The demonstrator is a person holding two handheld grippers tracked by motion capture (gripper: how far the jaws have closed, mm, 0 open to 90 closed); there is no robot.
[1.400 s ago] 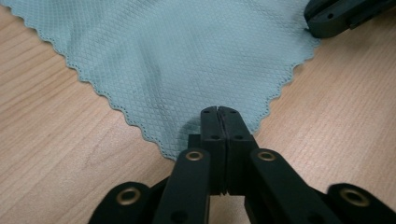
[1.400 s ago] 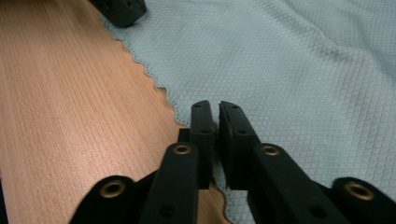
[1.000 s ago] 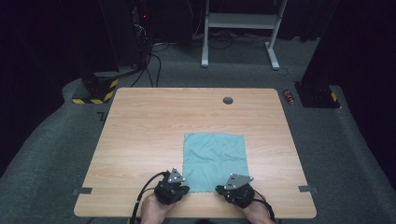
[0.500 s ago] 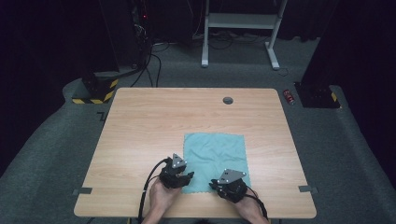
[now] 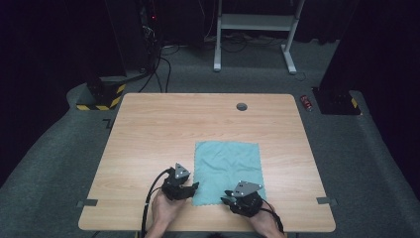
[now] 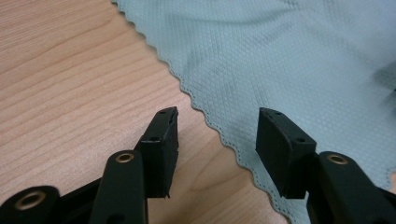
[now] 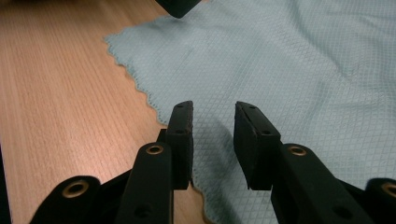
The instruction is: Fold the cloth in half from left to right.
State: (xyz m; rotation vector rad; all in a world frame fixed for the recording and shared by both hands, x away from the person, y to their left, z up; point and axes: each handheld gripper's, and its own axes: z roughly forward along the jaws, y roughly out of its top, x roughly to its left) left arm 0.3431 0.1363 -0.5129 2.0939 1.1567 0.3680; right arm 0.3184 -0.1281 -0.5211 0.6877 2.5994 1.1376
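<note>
Cloth [image 5: 227, 168] edge between left claw [image 6: 217, 135] jaws, just opening.

A pale teal cloth [image 5: 227, 168] with a fine diamond weave and a scalloped hem lies at the lower middle of the high view on a light wood-grain table [image 5: 148, 129]. Both grippers, left [image 5: 190, 188] and right [image 5: 229, 198], are black with brass-coloured rivets and grey top plates
</note>
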